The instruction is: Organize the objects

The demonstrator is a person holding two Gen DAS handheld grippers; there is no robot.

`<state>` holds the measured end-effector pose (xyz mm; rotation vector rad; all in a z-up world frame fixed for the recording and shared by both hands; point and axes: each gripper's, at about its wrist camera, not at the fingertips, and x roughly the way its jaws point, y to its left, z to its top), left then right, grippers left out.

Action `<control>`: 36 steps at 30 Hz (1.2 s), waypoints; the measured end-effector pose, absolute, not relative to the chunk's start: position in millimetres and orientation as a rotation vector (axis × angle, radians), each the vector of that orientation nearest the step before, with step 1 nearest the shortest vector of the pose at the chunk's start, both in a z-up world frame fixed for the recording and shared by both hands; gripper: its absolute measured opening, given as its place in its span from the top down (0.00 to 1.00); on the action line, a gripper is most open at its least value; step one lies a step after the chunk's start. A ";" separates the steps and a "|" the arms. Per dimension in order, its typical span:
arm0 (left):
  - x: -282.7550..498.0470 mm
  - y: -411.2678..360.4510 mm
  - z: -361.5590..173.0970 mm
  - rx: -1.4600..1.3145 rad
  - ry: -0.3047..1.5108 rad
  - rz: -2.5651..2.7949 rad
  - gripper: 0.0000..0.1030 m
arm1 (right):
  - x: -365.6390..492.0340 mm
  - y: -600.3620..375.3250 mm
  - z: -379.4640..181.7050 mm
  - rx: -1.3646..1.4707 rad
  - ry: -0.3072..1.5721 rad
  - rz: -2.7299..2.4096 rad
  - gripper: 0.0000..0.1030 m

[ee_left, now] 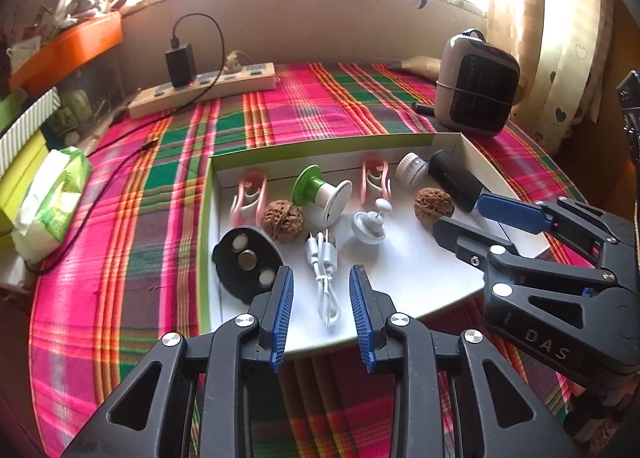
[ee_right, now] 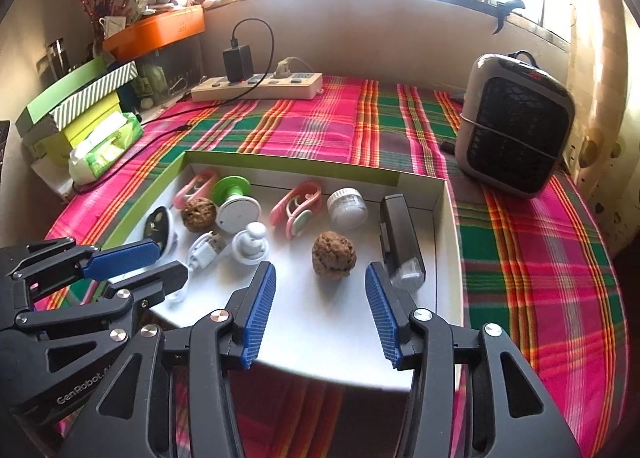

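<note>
A shallow white box with green walls (ee_left: 210,218) (ee_right: 448,226) lies on the plaid cloth and holds small items. My left gripper (ee_left: 321,306) is open, its fingers on either side of a white coiled cable (ee_left: 326,278) (ee_right: 202,252). My right gripper (ee_right: 320,298) is open just in front of a walnut (ee_right: 334,254) (ee_left: 433,204). A second walnut (ee_left: 282,220) (ee_right: 199,214), two pink clips (ee_left: 250,194) (ee_left: 375,176), a green-and-white spool (ee_left: 320,192), a white knob (ee_left: 368,226), a small jar (ee_left: 412,168), a black round disc (ee_left: 246,262) and a black device (ee_right: 400,242) lie in the box.
A grey fan heater (ee_right: 516,122) stands at the back right. A power strip with a black charger (ee_right: 258,86) lies at the back. Stacked boxes (ee_right: 76,106) and a tissue pack (ee_left: 52,198) sit at the left. A black cable (ee_left: 104,186) runs across the cloth.
</note>
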<state>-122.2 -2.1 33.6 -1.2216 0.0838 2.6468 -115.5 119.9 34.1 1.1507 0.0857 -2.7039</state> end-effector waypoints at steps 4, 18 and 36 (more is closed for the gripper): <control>-109.2 -4.8 39.1 -1.209 0.089 2.695 0.74 | -97.6 117.9 40.4 1.122 0.069 -2.728 0.53; -63.4 -7.3 39.5 -1.190 0.090 2.746 0.73 | -49.8 111.7 38.2 1.123 0.066 -2.732 0.52; -36.3 -8.3 10.3 -1.312 0.099 2.745 0.73 | -20.6 117.5 7.6 1.270 0.056 -2.714 0.48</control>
